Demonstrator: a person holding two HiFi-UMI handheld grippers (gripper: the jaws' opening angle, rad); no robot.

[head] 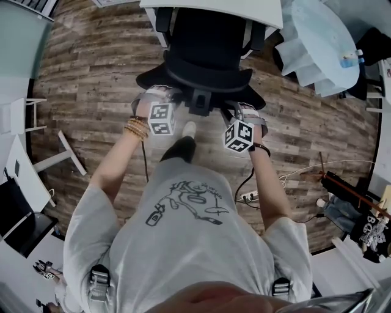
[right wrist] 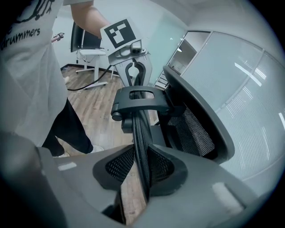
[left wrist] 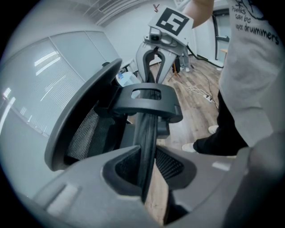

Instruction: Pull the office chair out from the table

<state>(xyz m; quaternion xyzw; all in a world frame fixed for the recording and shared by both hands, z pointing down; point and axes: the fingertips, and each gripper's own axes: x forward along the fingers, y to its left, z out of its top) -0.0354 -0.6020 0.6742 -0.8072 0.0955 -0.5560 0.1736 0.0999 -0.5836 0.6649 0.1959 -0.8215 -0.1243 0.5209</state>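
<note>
Bare wood floor [head: 91, 79] left of chair [head: 208, 55], pwr strip [head: 248, 197] on floor at rt, table [head: 269, 12] ahead

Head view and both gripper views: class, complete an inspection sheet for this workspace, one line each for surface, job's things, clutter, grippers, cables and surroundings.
Surface: wood-plank floor.
Job's things: office chair, black, standing close against the white table.
Clutter: oddments on the floor at the right, too small to name.
Grippers: left gripper and right gripper each shut on the chair's thin back rim, either side of the headrest bracket.
Cables: power strip on the floor; dark leads trail from the grippers.
Surroundings: glass partition; white stand at the left.
</note>
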